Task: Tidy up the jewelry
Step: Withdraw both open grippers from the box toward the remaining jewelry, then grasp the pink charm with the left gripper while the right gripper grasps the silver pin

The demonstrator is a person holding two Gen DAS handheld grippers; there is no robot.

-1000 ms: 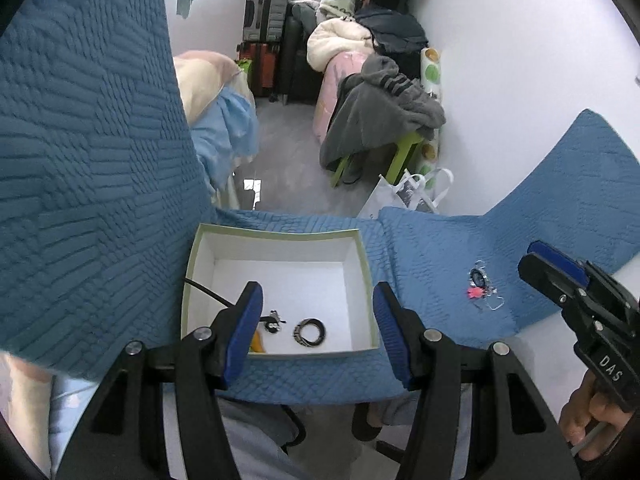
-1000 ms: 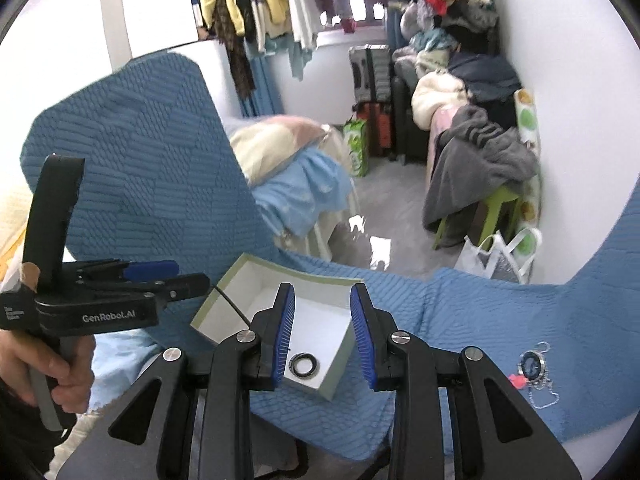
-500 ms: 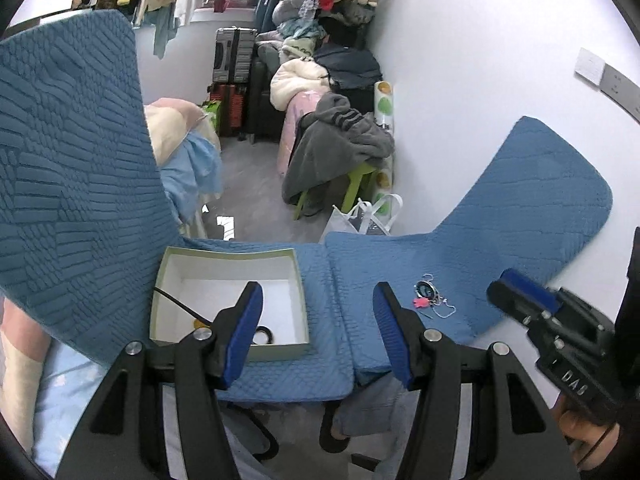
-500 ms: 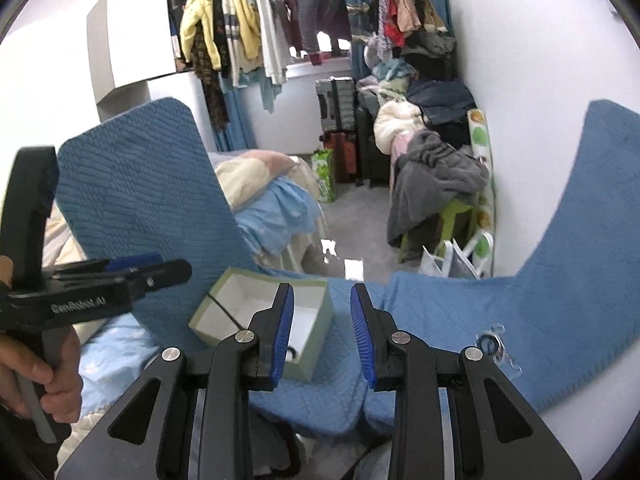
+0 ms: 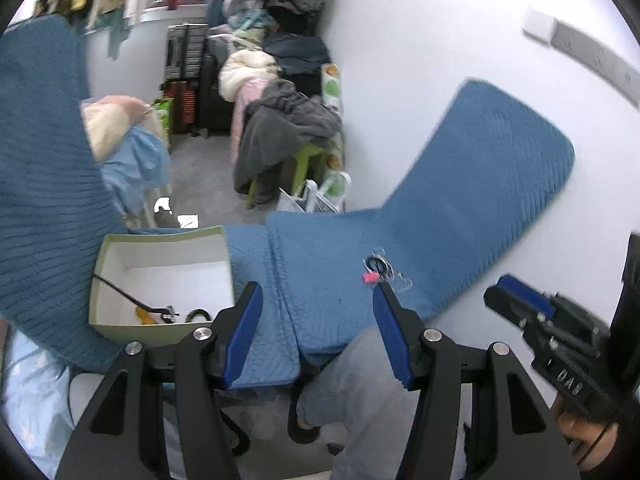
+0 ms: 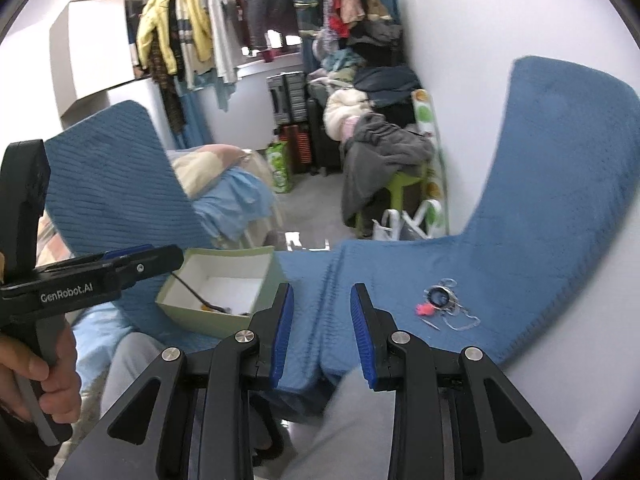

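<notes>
A pale green box [image 5: 101, 264] with a white inside sits on the blue quilted mat [image 5: 332, 248]; it holds a dark ring [image 5: 199, 313], a black cord and a small yellow piece. The box also shows in the right wrist view [image 6: 208, 326]. A pile of jewelry [image 5: 380, 270] with a dark round pendant, a thin chain and a pink piece lies on the mat to the right, also in the right wrist view [image 6: 444, 302]. My left gripper [image 5: 318, 300] is open and empty, above the mat's near edge. My right gripper [image 6: 322, 300] is open and empty, left of the pile.
The mat's ends curve up at left and right against a white wall [image 5: 440, 40]. Beyond are a floor, a green stool with grey clothes [image 5: 288, 128], suitcases and hanging clothes [image 6: 192, 40]. Legs in grey trousers [image 6: 352, 420] are below the mat.
Both grippers have pulled back and swung right, away from the box. The jewelry pile now sits nearer the middle of both views. Both stayed open and empty.
</notes>
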